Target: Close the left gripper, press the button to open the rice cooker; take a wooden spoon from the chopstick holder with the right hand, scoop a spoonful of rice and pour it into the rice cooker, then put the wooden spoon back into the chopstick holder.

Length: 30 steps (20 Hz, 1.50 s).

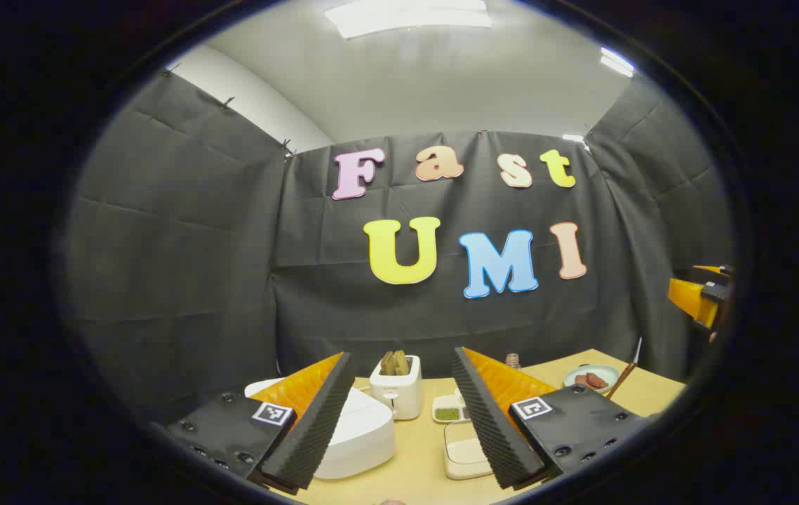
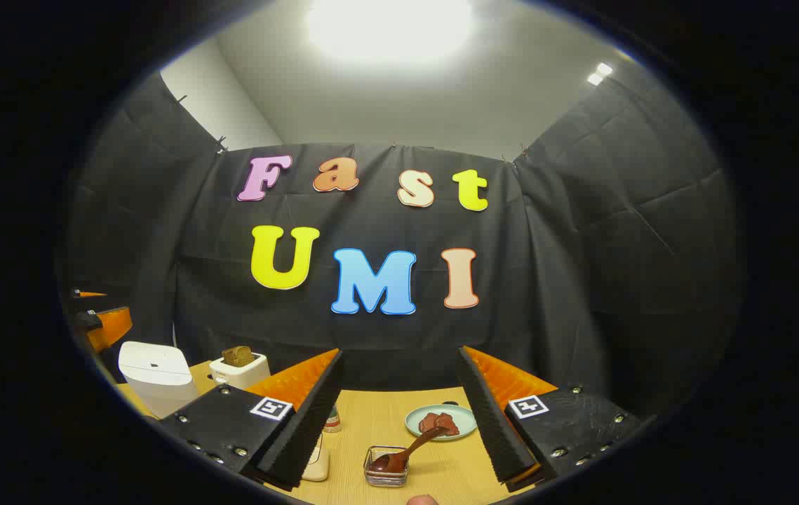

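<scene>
While both tools hover level above the surface (image 1: 420, 449), the left hand-held gripper (image 1: 399, 393) has its fingers spread wide apart, holding nothing; the closed white rice cooker (image 1: 360, 435) sits just ahead, behind its left finger, with a toaster (image 1: 396, 393) beyond. The right hand-held gripper (image 2: 399, 400) is likewise spread and empty, and between its fingers, ahead and below, the wooden spoon (image 2: 410, 449) leans in the chopstick holder (image 2: 385, 475), near a plate (image 2: 441, 421).
</scene>
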Each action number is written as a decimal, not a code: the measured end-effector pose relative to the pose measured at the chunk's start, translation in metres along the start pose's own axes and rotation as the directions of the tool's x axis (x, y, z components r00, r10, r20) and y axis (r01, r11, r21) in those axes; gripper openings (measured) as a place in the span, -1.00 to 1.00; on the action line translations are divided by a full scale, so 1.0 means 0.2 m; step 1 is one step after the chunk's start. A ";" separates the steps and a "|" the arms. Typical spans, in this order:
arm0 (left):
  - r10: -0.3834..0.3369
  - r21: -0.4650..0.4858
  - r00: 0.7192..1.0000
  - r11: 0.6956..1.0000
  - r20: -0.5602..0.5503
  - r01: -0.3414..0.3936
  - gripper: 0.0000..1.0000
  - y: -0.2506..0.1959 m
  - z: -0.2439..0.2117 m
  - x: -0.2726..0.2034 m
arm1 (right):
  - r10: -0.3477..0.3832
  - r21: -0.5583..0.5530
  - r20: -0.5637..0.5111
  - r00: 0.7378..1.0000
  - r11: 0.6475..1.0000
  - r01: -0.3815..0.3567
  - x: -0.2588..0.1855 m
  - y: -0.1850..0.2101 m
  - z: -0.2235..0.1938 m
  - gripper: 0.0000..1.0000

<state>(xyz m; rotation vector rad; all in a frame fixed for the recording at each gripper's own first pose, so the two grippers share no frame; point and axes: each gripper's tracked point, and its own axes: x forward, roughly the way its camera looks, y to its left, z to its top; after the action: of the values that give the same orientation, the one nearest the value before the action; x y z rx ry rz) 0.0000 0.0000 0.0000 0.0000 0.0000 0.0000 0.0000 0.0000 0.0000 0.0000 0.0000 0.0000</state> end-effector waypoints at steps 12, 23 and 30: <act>0.010 0.002 1.000 1.000 0.002 -0.010 0.90 0.02 0.00 0.01 | -0.014 0.000 -0.009 1.000 1.000 0.014 -0.01 -0.03 -0.02 0.93; 0.018 0.009 1.000 1.000 0.021 -0.018 0.90 0.03 0.05 0.01 | 0.007 -0.009 -0.006 1.000 1.000 -0.008 0.02 -0.01 0.00 0.93; -0.019 -0.012 1.000 1.000 0.020 0.019 0.41 0.02 0.05 0.01 | 0.014 -0.007 -0.012 1.000 1.000 -0.014 0.02 0.00 -0.01 0.92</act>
<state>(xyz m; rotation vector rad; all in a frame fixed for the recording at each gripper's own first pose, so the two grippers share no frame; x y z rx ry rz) 0.0027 0.0030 0.0100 -0.0124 -0.0200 -0.0191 0.0031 0.0010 -0.0027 -0.0068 0.0119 0.0138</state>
